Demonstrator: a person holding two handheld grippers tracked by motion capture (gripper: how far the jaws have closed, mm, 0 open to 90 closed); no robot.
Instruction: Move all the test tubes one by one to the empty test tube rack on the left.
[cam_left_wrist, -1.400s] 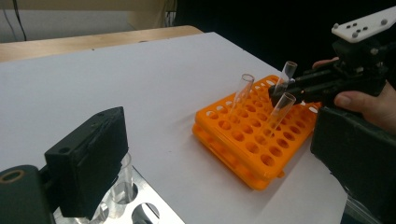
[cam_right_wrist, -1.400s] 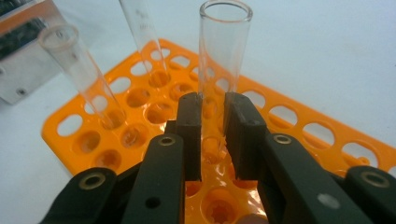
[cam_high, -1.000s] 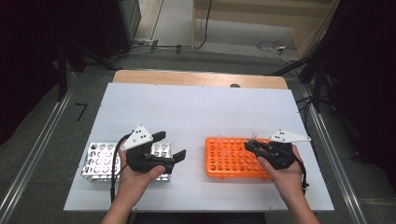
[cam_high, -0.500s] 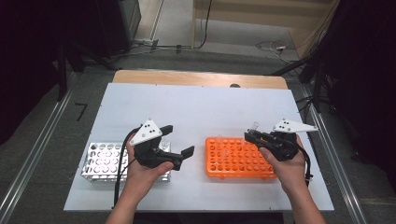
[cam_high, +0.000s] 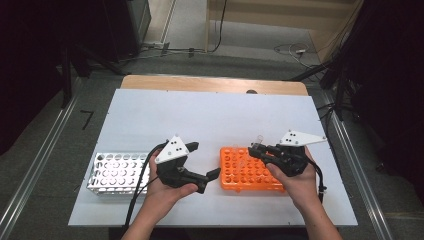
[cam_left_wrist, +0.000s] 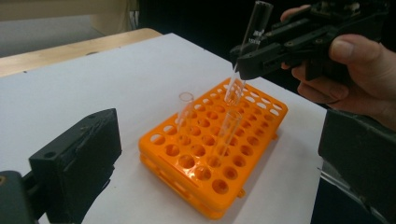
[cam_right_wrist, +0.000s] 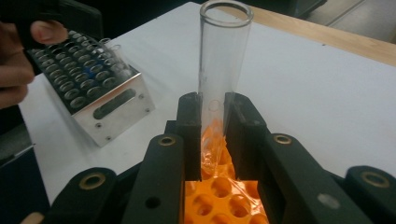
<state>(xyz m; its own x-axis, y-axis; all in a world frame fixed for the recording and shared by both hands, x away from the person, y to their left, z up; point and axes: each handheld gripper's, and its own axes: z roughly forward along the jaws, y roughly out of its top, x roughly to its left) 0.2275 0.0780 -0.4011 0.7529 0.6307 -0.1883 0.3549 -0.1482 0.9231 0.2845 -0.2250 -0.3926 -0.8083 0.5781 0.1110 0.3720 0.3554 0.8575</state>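
Note:
My right gripper (cam_right_wrist: 212, 105) is shut on a clear glass test tube (cam_right_wrist: 224, 70), which stands up between its jaws. Seen from the left gripper view, that right gripper (cam_left_wrist: 243, 60) holds the tube (cam_left_wrist: 254, 23) tilted, with its lower end over the far rows of the orange tube rack (cam_left_wrist: 187, 163). Two more glass tubes (cam_left_wrist: 184, 112) stand in this rack. In the high view the right gripper (cam_high: 257, 150) is over the orange rack (cam_high: 250, 172). My left gripper (cam_high: 204, 160) is open and holds nothing, just left of the rack.
A silver metal tube rack (cam_high: 117, 172) sits at the front left of the white table top (cam_high: 210, 115), with a few glass tubes in it (cam_right_wrist: 112, 56). A wooden edge (cam_high: 215, 85) runs along the table's far side.
My left gripper has moved right, from over the silver rack to the orange rack's left side. My right gripper has lifted slightly and shifted left with the tube.

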